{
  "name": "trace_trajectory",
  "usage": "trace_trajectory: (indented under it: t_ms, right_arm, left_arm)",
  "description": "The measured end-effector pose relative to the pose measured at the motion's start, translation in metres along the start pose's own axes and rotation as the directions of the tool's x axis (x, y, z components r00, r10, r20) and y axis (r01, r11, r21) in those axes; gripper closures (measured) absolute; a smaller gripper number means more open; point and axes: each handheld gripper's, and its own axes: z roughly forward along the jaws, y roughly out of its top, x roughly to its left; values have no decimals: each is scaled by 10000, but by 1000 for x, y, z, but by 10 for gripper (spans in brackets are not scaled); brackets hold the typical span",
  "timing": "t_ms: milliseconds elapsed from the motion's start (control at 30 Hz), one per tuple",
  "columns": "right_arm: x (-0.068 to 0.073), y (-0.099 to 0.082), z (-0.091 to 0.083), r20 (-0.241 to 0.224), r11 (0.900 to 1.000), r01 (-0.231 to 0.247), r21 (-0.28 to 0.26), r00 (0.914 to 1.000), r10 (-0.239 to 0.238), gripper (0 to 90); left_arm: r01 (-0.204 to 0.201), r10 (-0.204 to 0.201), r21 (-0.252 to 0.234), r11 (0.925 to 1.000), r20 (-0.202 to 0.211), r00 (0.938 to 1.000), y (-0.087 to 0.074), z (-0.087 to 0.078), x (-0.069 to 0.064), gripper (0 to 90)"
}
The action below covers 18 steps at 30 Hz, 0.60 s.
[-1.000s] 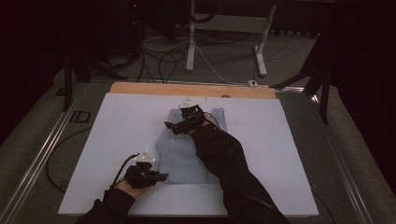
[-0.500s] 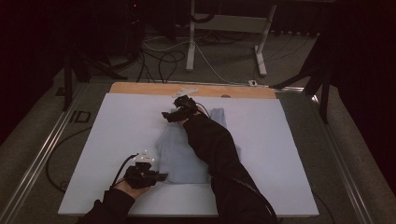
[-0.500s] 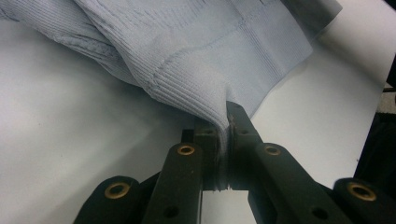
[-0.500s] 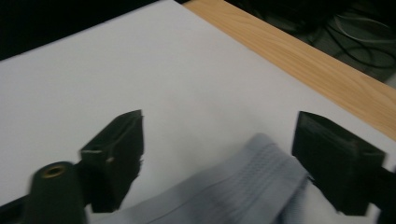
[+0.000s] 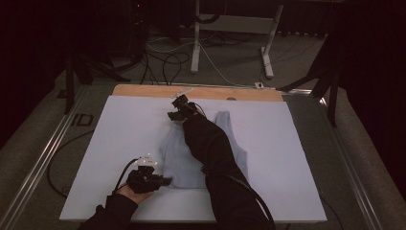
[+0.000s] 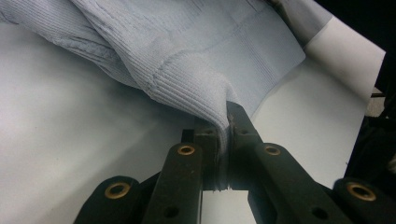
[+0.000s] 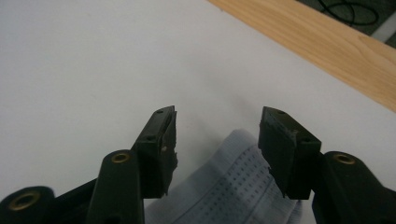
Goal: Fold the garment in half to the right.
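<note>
The pale blue knit garment is lying flat mid-table in the high view. Its ribbing shows close up in the left gripper view, where the left gripper is pinching the hem tightly. In the right gripper view the right gripper is half-spread, its jaws having just been closing, straddling a strap tip untouched.

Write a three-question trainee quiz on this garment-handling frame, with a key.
1. True or false: the left gripper is shut on the light blue knit top's hem.
2. What lies between the right gripper's fingers? A) a strap end of the top B) a cable C) a pen
3. What shows beyond the white table cover's far edge?

Key: 1 true; 2 A, the closing fingers do not touch it; 3 a wooden strip.
</note>
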Motion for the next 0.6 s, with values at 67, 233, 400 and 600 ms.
trace_trajectory:
  t_ms: [67, 233, 400, 600]
  right_arm:
    - [0, 0, 4, 134, 9997, 33, 245, 9999, -36, 486]
    - [3, -2, 14, 564, 9949, 346, 948, 9976, -400, 544]
    - [6, -4, 18, 771, 9885, 603, 1387, 9945, -714, 554]
    - [10, -4, 18, 948, 9839, 883, 1555, 9901, -1038, 618]
  left_arm:
    - [52, -52, -14, 10000, 48, 10000, 0, 0, 0, 861]
    - [83, -83, 17, 10000, 72, 9999, 0, 0, 0, 862]
    - [52, -52, 34, 10000, 94, 9999, 1, 0, -1, 862]
    - [5, -6, 48, 10000, 97, 10000, 1, 1, -3, 862]
